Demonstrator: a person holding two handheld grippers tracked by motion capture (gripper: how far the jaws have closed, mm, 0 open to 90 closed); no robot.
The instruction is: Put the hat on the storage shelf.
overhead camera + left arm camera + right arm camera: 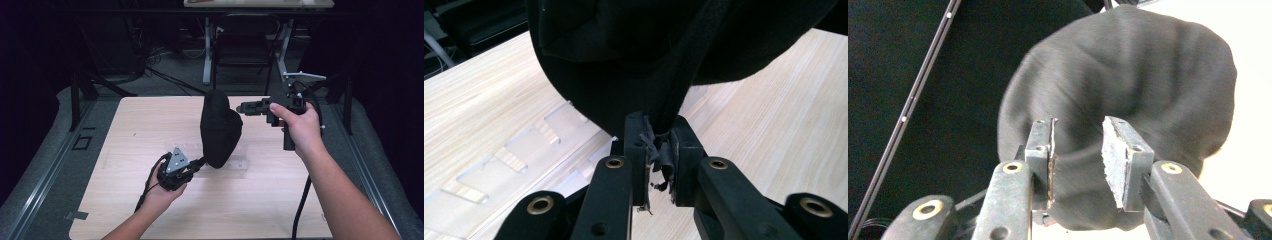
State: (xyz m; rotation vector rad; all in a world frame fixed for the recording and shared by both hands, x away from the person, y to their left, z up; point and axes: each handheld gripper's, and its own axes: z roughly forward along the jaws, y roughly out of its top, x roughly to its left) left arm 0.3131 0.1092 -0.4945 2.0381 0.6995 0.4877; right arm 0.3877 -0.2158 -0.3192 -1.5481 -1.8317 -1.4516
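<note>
- Left gripper (658, 150) jaws clamped on the hem of a black beanie (219, 127), holding it upright over the counter (150, 130).
- Right gripper (1078, 150) jaws parted, nothing between them; beanie just ahead.
- Clear plastic rack (499, 165) beneath the left jaws.
- Judged: lift done; second grip and placing left.

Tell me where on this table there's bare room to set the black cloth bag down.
Bare wood lies along the table's far left side, left of the bag, and across the near edge between the two forearms. It is crowded mid-table: the left tool is pinching the bag's lower edge over a clear plastic rack, while the right tool is beside the bag's top.
</note>
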